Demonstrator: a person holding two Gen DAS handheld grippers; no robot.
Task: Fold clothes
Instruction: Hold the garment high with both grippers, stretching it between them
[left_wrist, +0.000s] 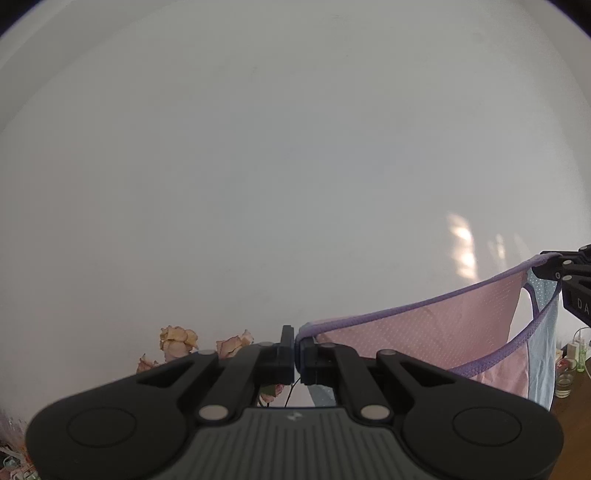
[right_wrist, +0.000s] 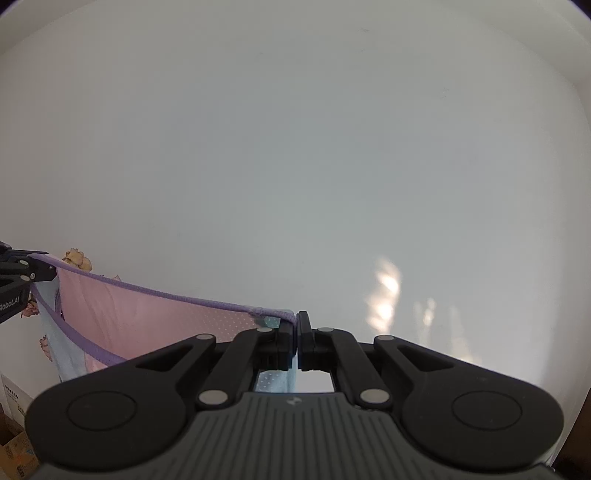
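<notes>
A small pink and light-blue garment (left_wrist: 436, 332) with purple trim hangs stretched in the air between both grippers. My left gripper (left_wrist: 296, 341) is shut on one end of its purple edge. The same garment (right_wrist: 147, 317) shows in the right wrist view, where my right gripper (right_wrist: 296, 325) is shut on the other end of the trim. The right gripper (left_wrist: 546, 264) appears at the right edge of the left wrist view, and the left gripper (right_wrist: 40, 267) at the left edge of the right wrist view. Both cameras face a plain white wall.
Dried pale roses (left_wrist: 177, 341) stand behind the left gripper, low against the wall. Glass jars and bottles (left_wrist: 569, 369) sit on a brown surface at the lower right. A cardboard box (right_wrist: 16, 450) lies at the lower left of the right wrist view.
</notes>
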